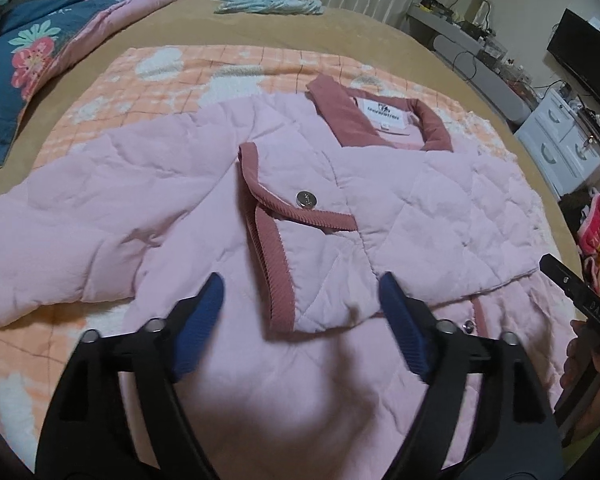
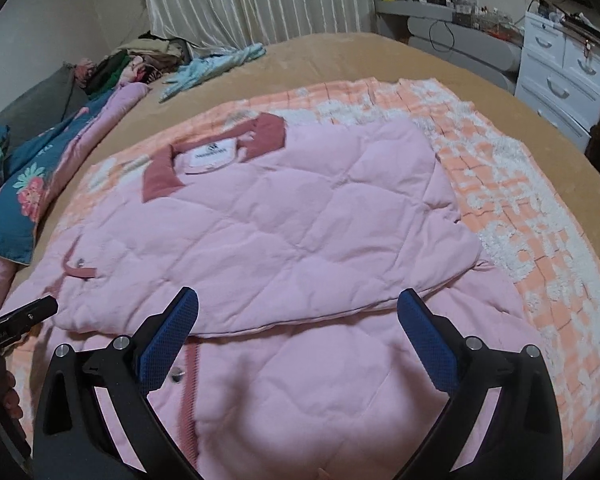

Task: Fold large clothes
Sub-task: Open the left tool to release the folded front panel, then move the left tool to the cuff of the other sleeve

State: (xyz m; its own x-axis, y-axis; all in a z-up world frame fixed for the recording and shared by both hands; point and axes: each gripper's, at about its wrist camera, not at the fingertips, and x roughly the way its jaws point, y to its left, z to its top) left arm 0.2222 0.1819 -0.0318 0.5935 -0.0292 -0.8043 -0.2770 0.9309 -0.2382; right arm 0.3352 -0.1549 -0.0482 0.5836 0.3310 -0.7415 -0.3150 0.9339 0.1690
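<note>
A pink quilted jacket (image 1: pixel 412 208) with a dark pink collar (image 1: pixel 384 120) lies front up on an orange-and-white checked blanket (image 1: pixel 160 80). One sleeve is folded across its chest, its ribbed cuff (image 1: pixel 272 268) pointing at me; the other sleeve stretches left. My left gripper (image 1: pixel 302 292) is open and empty just above the jacket's lower front, near the cuff. In the right wrist view the jacket (image 2: pixel 292 224) shows the folded sleeve across it. My right gripper (image 2: pixel 298 308) is open and empty above the jacket's lower part.
The blanket (image 2: pixel 520 208) lies on a tan bed (image 2: pixel 380 56). A blue floral quilt (image 1: pixel 24 80) lies at the left, light blue clothing (image 1: pixel 268 2) at the far edge. White drawers (image 2: pixel 560 76) and a cluttered desk stand at the right. The other gripper's body (image 1: pixel 580 300) is at the right edge.
</note>
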